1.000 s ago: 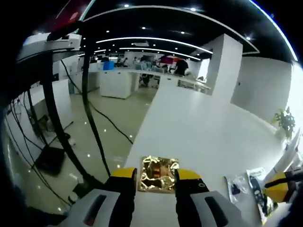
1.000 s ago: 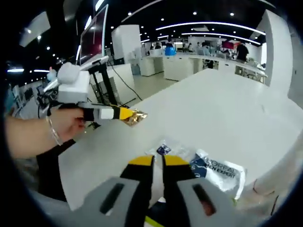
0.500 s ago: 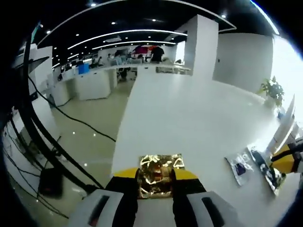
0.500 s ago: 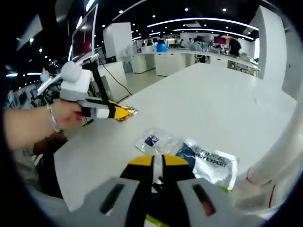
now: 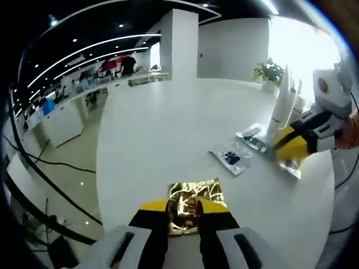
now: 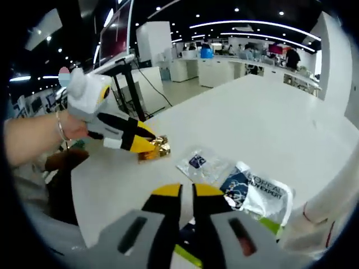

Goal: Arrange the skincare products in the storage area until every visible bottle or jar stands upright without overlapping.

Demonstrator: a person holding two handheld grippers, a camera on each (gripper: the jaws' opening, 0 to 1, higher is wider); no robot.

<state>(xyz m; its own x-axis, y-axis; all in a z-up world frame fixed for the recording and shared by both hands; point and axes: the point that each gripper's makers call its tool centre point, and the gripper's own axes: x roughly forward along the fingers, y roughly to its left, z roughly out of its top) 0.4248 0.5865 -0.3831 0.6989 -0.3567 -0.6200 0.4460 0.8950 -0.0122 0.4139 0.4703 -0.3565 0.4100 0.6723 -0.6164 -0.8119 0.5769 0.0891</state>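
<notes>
Left gripper [image 5: 184, 208]: jaws pinch a gold foil sachet [image 5: 193, 204], held just above the white table [image 5: 162, 129], near its left edge. In the right gripper view the same gripper [image 6: 147, 147] and sachet [image 6: 154, 149] sit near the table's near-left edge.

Right gripper [image 6: 186, 191]: jaws nearly pressed together; whether anything is caught between them cannot be told.

Clear sachet with blue label [image 6: 199, 163]: flat on the table, just right of the gold one, apart from it.

L'Oréal sachet [image 6: 259, 193]: flat, just beside the clear sachet, right of the gripper tips.

White tubes [image 5: 282, 109]: upright at the right edge.

Open room: bare tabletop beyond the sachets, far side.
</notes>
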